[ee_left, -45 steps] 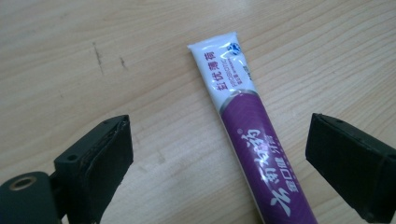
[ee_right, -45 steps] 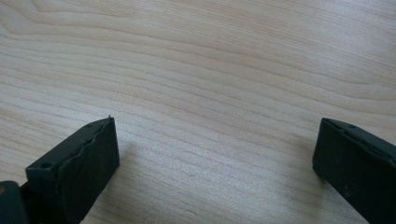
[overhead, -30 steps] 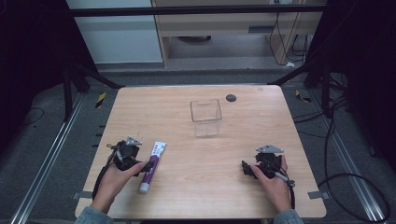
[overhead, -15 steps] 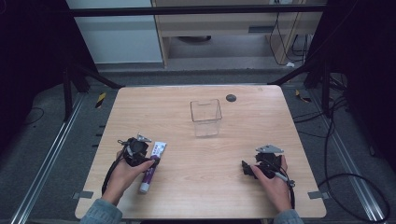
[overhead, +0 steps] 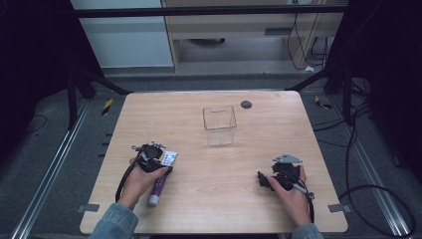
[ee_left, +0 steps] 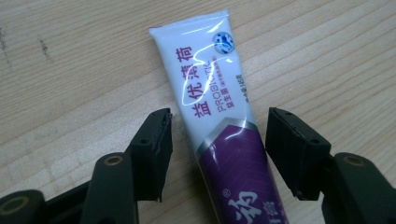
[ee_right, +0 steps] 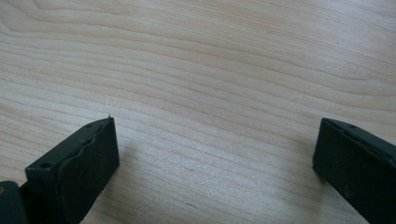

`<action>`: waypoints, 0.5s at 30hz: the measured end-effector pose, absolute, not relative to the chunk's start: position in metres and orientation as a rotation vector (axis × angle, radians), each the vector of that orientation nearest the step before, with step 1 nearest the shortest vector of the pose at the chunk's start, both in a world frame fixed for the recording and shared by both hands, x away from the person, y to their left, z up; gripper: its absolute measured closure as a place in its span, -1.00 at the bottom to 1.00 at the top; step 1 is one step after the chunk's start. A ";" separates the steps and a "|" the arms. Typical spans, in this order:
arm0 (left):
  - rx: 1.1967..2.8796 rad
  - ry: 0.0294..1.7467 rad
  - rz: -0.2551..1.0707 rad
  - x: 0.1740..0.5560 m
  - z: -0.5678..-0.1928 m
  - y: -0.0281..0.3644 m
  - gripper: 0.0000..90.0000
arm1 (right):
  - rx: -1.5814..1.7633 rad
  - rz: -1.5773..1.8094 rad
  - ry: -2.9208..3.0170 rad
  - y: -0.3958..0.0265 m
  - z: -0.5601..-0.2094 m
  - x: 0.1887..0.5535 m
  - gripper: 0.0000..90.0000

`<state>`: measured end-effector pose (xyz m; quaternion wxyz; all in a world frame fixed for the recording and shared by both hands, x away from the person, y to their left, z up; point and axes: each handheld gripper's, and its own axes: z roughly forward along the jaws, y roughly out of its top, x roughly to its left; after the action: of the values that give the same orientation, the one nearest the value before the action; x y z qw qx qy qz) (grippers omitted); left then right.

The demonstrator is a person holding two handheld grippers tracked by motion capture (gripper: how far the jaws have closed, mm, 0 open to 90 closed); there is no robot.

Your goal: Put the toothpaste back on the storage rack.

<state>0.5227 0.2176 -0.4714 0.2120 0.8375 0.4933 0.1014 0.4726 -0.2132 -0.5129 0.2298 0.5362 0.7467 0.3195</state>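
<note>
**Left claw straddles the tube**

While the tube [ee_left: 219,140] lies flat on the counter [overhead: 278,124], the left claw [ee_left: 217,154] sits over its middle, jaws apart on either side and not touching it. The tube rests near the counter's front left. Over bare wood at front right, the right claw [ee_right: 210,163] is spread wide. A clear box [overhead: 219,124] stands mid-counter.

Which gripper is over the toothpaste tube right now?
The left gripper, its open jaws either side of the toothpaste tube. The right gripper hangs open above bare table.
</note>
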 end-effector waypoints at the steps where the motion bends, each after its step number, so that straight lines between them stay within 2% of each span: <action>1: 2.323 1.375 0.276 0.524 -0.472 0.218 -0.07 | 1.475 0.879 2.055 -0.213 -0.513 0.473 -0.98; 15: 2.368 1.379 0.251 0.532 -0.469 0.213 0.01 | 1.474 0.880 2.056 -0.213 -0.513 0.473 -0.99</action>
<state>0.5320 0.2129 -0.4695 0.1938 0.8442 0.4917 0.0893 0.4728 -0.2133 -0.5129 0.2295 0.5358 0.7471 0.3196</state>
